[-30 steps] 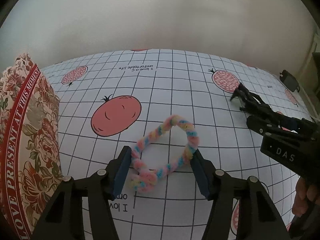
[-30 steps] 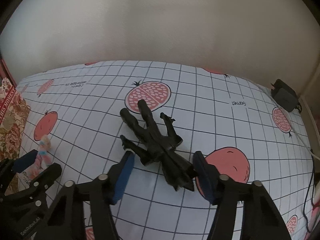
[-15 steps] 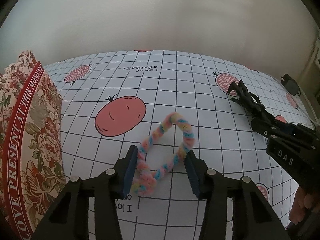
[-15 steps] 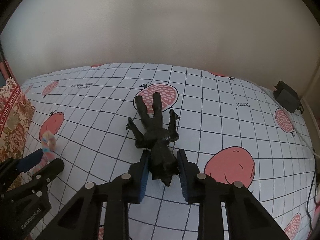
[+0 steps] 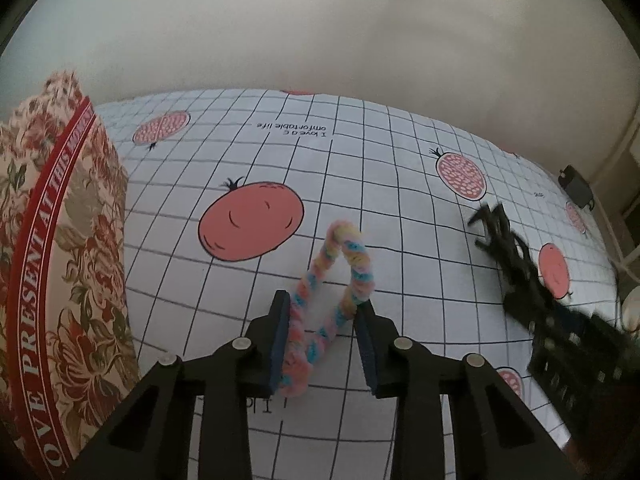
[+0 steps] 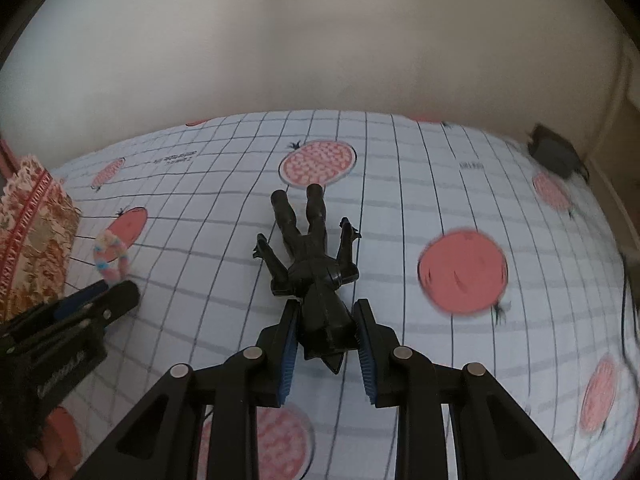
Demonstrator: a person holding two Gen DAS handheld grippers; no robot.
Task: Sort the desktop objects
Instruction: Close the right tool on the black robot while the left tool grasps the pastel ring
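Since a second ago both hand-held grippers have narrowed from wide open. The left hand-held gripper (image 5: 322,338) is closing, squeezing the pastel loop (image 5: 334,298) between its pads on the checked surface (image 5: 400,200). The right hand-held gripper (image 6: 326,344) clamps the black figure (image 6: 316,276), lying flat, by its head end.

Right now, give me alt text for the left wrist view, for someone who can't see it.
The left tongs are closing on a pastel yarn loop, squeezed narrow between their blue pads, over a grid tablecloth printed with fruit. A floral box stands on the left; on the right, blurred, the right tongs hold a black figure.
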